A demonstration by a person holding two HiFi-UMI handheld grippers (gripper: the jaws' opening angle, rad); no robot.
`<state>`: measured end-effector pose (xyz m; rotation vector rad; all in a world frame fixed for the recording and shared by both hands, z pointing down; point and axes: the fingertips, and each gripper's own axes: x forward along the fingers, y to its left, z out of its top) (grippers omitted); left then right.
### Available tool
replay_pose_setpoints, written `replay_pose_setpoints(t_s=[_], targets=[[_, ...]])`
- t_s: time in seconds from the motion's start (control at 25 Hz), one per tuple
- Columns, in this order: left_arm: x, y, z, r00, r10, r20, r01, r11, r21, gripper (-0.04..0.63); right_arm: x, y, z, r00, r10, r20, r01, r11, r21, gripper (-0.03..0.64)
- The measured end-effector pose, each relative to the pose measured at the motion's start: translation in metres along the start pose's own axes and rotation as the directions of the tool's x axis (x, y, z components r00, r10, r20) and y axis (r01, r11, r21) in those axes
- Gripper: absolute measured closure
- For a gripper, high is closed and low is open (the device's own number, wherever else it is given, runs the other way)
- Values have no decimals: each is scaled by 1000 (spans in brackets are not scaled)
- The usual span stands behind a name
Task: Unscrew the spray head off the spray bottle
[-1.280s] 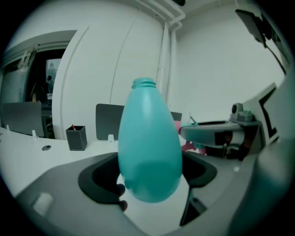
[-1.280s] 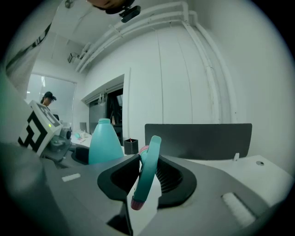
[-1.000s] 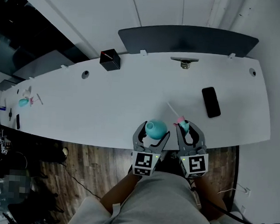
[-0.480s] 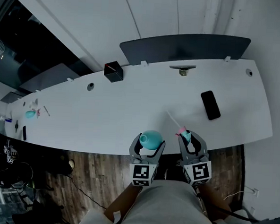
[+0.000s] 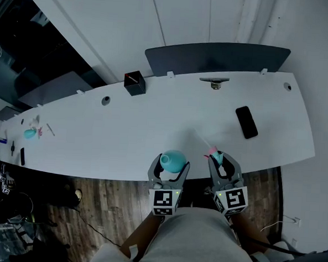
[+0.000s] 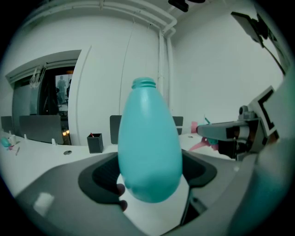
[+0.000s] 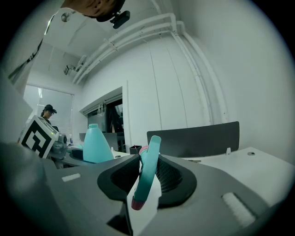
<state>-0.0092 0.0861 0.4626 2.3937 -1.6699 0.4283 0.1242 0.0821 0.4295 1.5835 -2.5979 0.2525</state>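
Nearest to you, your grey-clothed lap point(image 5: 190, 240) filled the bottom of the head view, with dark wood plank floor point(image 5: 110, 202) to its left. Just beyond, you held both grippers side by side over the near edge of the long white table point(image 5: 125, 131).

Your left gripper point(image 5: 170, 168) had its jaws spread wide and clamped on the belly of the teal plastic spray bottle point(image 6: 150, 147), which stood upright, lifted off the table. Its threaded neck point(image 6: 144, 83) was bare and open, with nothing screwed onto it.

Your right gripper point(image 5: 224, 162), just right of the bottle and apart from it, was clenched narrowly on the teal and pink plastic spray head point(image 7: 148, 173). A thin pale dip tube point(image 5: 202, 140) reached from it toward the far left, above the tabletop.

Judging by this, the unscrewing itself looked finished and you were at the step of parting the two pieces. The next move probably called for lowering each piece onto bare table, bottle upright, tube clear of the neck, and letting go only once each rested.

Farther off lay a black smartphone point(image 5: 246, 122) to the right. At the far edge were a small metal fitting point(image 5: 214, 82), a black square pen pot point(image 5: 135, 83) and a dark grey curved panel point(image 5: 213, 57). Small teal and pink items point(image 5: 30, 133) sat far to the left.
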Motion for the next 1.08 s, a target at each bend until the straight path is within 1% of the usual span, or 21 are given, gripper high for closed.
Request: replay_pose_setpoints(t_s=[0.24,0.4,0.52,1.08], targets=[[-6,4,-6,1000,-6,-2,6,1000,0,195,0,11,-3,1000,-9,-10,9,1000,-10,509],[-8,1,-3,1000,-20,8,20,1000,-1,195,0,16,-3,1000,-9,-14,8,1000,-22,509],[-8,1,-3,1000,-19,6,19,1000,-4,195,1,17,-3,1000,-6,-15,6,999,-34,509],[-9,1,-6,1000,-18,-2,18,1000,-6,195,3,17,-4,1000,-6,-22,5,999,-35,509]])
